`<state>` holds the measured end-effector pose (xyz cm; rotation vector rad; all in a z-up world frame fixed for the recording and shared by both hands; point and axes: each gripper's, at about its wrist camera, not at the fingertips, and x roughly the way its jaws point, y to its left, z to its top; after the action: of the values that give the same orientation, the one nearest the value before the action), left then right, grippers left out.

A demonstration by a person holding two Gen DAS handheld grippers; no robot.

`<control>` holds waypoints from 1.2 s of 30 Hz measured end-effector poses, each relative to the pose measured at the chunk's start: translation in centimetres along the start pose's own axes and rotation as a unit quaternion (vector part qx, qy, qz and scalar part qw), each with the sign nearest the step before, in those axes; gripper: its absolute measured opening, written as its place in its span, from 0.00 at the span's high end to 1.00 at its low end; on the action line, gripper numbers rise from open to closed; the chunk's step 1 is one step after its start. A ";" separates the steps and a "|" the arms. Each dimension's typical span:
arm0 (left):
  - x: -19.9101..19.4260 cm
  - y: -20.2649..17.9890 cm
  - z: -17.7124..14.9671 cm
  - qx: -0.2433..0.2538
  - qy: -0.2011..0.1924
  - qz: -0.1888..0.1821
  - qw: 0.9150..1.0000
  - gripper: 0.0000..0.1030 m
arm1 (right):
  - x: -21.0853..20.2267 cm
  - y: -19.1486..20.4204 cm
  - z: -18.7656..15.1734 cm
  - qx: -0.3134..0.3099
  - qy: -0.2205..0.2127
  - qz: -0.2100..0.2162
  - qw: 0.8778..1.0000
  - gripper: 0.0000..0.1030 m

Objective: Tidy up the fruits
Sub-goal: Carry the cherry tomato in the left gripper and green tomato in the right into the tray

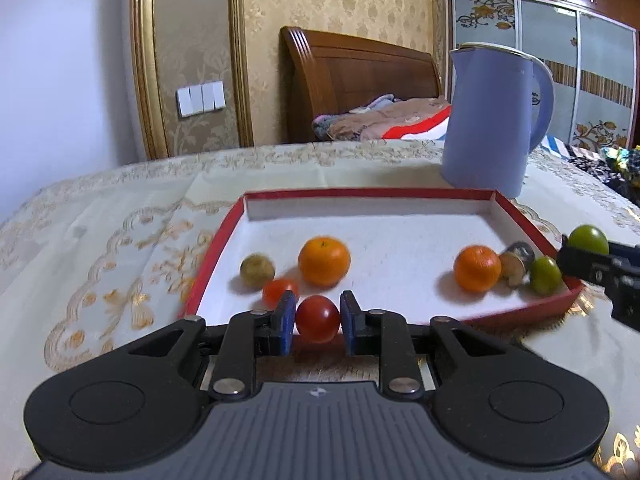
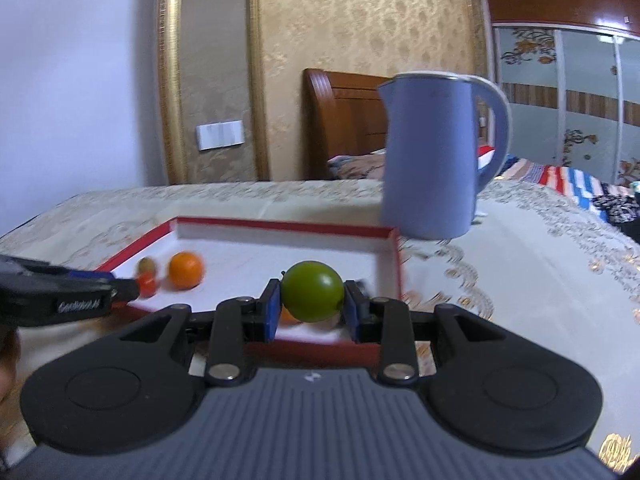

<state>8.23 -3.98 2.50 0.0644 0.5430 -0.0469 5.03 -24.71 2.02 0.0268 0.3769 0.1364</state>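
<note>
My left gripper (image 1: 318, 312) is shut on a small red tomato (image 1: 317, 319), held above the near edge of the red-rimmed white tray (image 1: 400, 193). In the tray lie a brownish fruit (image 1: 257, 270), another red tomato (image 1: 278, 290), two oranges (image 1: 324, 261) (image 1: 477, 268), a green fruit (image 1: 545, 275) and a brown-grey object (image 1: 516, 263). My right gripper (image 2: 312, 300) is shut on a green round fruit (image 2: 312, 297) over the tray's near right corner (image 2: 394, 236). That gripper (image 1: 588, 254) also shows at the right edge of the left wrist view, still with the green fruit (image 1: 588, 239).
A tall blue kettle (image 1: 494, 120) stands just behind the tray's far right corner on the patterned cream tablecloth (image 1: 120, 224). Beyond the table are a wooden headboard (image 1: 360, 80) with bedding and wardrobe doors (image 1: 580, 72).
</note>
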 end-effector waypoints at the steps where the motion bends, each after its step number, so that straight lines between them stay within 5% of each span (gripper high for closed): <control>1: 0.4 -0.3 0.2 -0.001 0.000 0.000 1.000 0.77 | 0.6 -0.4 0.2 0.007 0.002 -0.005 1.000 0.70; 21: 6.4 -1.6 1.4 0.006 0.031 0.036 0.999 0.77 | 11.9 -2.0 2.3 0.016 0.091 -0.047 0.995 0.70; 36: 6.7 -2.0 1.2 0.009 0.019 0.042 0.999 0.77 | 14.2 -1.5 2.0 0.004 0.110 -0.055 0.992 0.70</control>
<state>14.44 -6.19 -0.06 0.1052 0.5766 0.0307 19.06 -24.28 -1.34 -0.0022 0.5985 0.0281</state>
